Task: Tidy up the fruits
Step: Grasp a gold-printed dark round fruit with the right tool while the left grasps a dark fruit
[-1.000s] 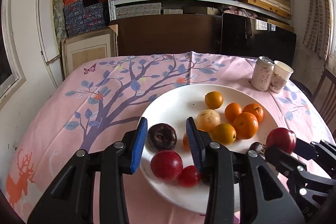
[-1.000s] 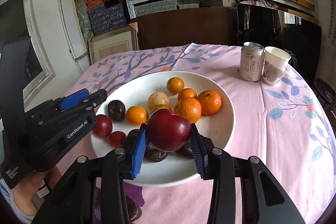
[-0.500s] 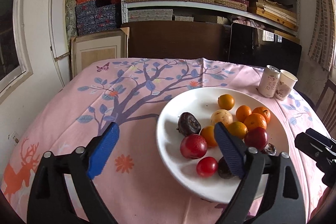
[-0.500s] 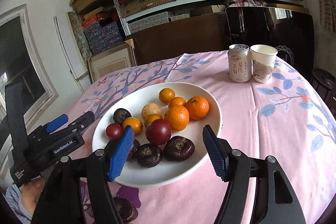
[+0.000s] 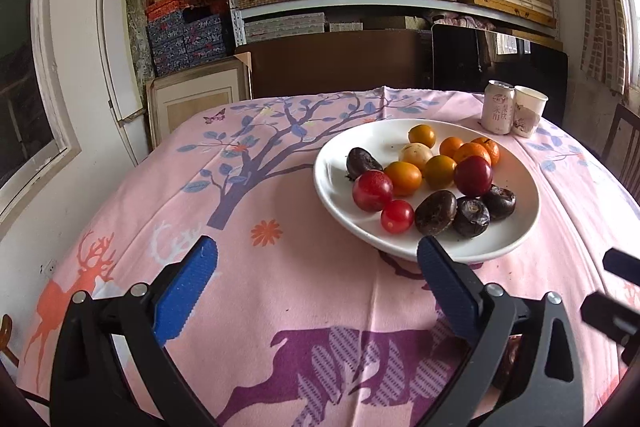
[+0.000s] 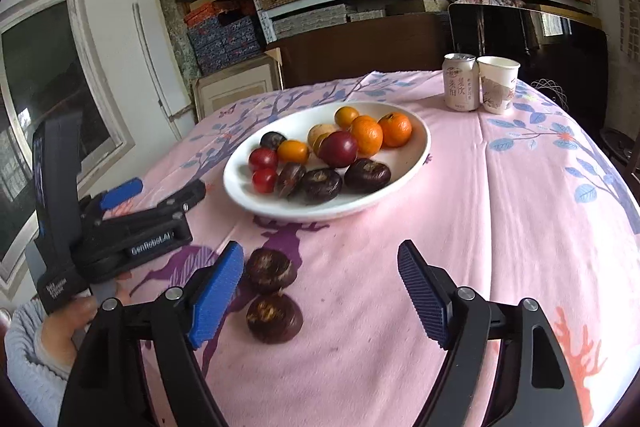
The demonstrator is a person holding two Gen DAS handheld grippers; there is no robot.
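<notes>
Two dark round fruits (image 6: 269, 293) lie on the pink-clothed counter (image 6: 500, 211) before the white plate (image 6: 416, 155); both tools, left tool (image 5: 316, 285) and right tool (image 6: 320, 293), have just spread empty. Next: pinch one.

Both jaws just opened and empty: left hand-held gripper (image 5: 316, 279) spread wide, right hand-held gripper (image 6: 320, 279) angled down beside it.

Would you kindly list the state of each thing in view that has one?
left gripper: open, empty
right gripper: open, empty
white plate: holding fruit
two dark fruits: loose on the cloth, off the plate
drink can: upright
paper cup: upright
</notes>
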